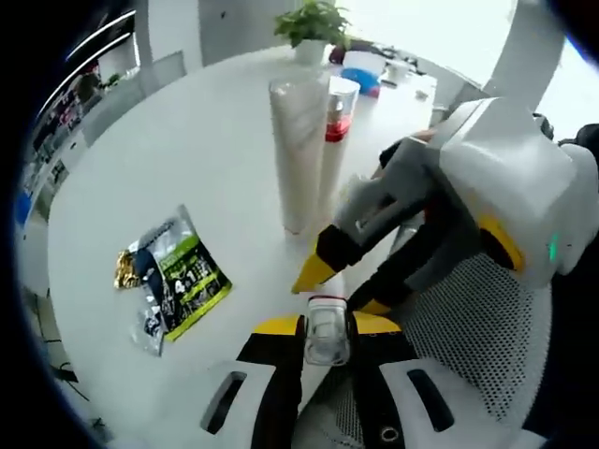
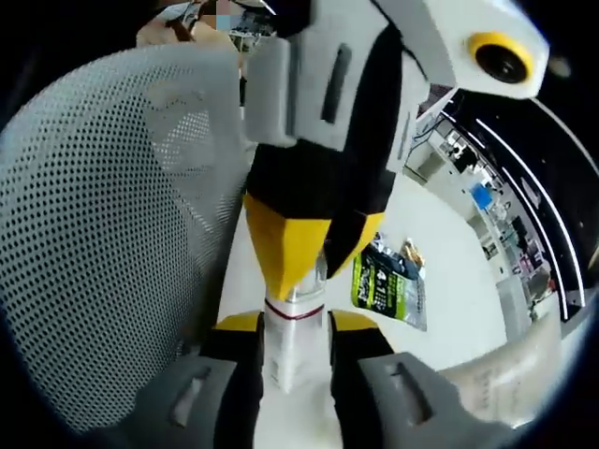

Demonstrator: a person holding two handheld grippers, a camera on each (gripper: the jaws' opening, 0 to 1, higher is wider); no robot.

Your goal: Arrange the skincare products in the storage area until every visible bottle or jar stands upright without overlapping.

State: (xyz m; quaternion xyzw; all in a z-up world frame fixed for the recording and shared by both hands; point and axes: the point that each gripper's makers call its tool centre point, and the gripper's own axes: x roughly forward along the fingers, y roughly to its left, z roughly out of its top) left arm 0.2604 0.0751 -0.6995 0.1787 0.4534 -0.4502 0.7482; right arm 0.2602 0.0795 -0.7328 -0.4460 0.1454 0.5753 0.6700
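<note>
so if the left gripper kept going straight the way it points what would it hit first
Probably the right gripper: its yellow-tipped jaws sit just beyond the small clear bottle that the left gripper holds between its jaws. The tall white tube stands farther along, though depth is hard to judge.

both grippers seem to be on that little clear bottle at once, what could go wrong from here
1. The left gripper and right gripper both clamp the small clear bottle; pulling apart could twist it loose or drop it.
2. The tall white tube and the red-banded bottle stand close behind; a swing could topple them.
3. The mesh basket crowds the grippers and may snag.
</note>
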